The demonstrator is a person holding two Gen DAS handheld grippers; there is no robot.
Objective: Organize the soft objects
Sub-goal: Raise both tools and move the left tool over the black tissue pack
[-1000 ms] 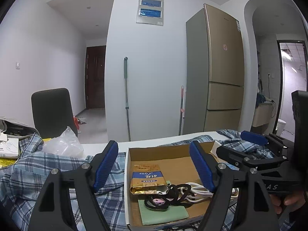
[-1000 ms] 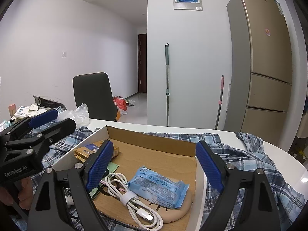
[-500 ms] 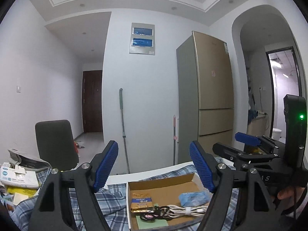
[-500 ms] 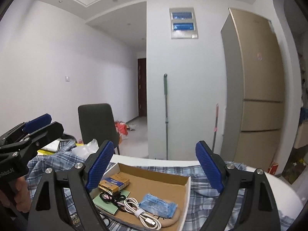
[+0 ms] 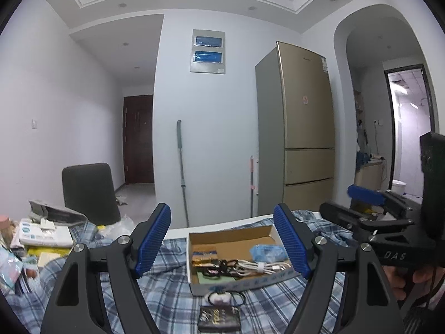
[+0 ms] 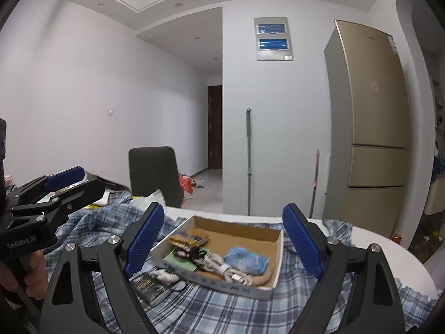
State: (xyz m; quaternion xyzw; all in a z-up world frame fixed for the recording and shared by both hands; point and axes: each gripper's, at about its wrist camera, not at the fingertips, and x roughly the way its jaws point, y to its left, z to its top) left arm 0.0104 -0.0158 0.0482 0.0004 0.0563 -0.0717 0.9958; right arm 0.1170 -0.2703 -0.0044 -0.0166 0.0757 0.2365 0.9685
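Left gripper: jaws held wide apart, nothing between the pads; held above the table.
Right gripper: jaws spread wide, empty; also seen at the right edge of the left view.
Cardboard box: set on the plaid cloth, open-topped.
Box contents: blue packet, coiled white cable, yellow packet, green card.
Outside the box: dark packet and a small hair tie, laid on the cloth just beside the near wall.
Background: chair, fridge.
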